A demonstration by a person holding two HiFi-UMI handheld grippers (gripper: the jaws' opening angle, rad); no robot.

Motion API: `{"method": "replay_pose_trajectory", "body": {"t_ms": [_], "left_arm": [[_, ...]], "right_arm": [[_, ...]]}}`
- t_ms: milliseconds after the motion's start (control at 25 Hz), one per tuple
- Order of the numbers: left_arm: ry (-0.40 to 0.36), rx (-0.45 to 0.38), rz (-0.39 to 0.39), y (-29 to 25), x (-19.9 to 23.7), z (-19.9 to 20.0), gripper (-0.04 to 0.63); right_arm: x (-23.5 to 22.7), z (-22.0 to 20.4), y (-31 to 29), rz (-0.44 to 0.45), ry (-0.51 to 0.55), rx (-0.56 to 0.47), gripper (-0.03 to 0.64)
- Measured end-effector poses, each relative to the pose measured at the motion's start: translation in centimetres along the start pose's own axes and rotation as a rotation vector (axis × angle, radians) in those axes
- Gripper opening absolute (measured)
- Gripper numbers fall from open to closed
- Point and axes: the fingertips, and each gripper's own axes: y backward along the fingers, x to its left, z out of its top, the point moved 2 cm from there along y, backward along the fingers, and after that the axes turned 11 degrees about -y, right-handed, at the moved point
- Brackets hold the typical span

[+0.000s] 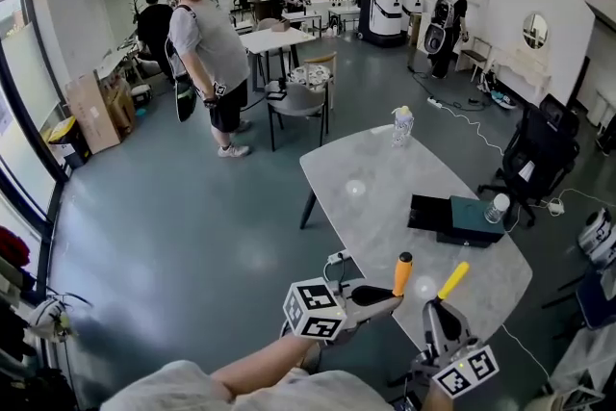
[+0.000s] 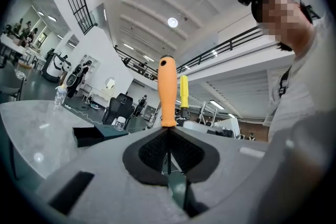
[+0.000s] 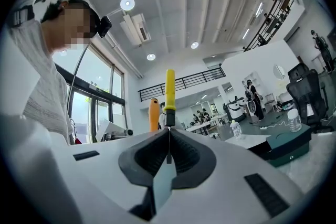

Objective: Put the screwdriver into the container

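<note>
Orange screwdriver (image 1: 402,273) clamped by its shaft in left gripper (image 1: 390,298), yellow screwdriver (image 1: 452,280) likewise in right gripper (image 1: 438,303) (both at near end of table (image 1: 385,178)); container (image 1: 472,215) well ahead: carry across, lower inside before opening jaws.

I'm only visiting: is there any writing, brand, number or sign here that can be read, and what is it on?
No text is legible in any view.
Marker cubes: black-and-white square patterns only, no letters.
Clear bottle: label too small to read.
Cardboard box: no print can be made out.
Orange screwdriver and yellow screwdriver: no marking shows on the handles.
</note>
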Motion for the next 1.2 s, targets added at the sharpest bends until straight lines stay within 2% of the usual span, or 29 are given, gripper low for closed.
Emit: {"method": "replay_pose_trajectory", "body": {"t_ms": [320, 680, 960, 1200], "left_arm": [[0.007, -0.017, -0.047, 5.1, 8.1, 1.8, 0.018], [0.022, -0.003, -0.111, 8.4, 12.6, 2.6, 0.018], [0.025, 0.008, -0.133, 6.2, 16.3, 2.7, 0.018], [0.026, 0.023, -0.145, 2.2, 20.6, 3.4, 0.018]], "right_arm": [[1.1, -1.4, -8.7, -0.068, -0.004, -0.023, 0.015], [2.2, -2.3, -14.4, -0.125, 0.006, -0.039, 0.015], [-1.6, -1.6, -16.2, -0.150, -0.001, -0.049, 0.015], [-7.3, 0.7, -17.9, -0.168, -0.006, -0.054, 0.015]]}}
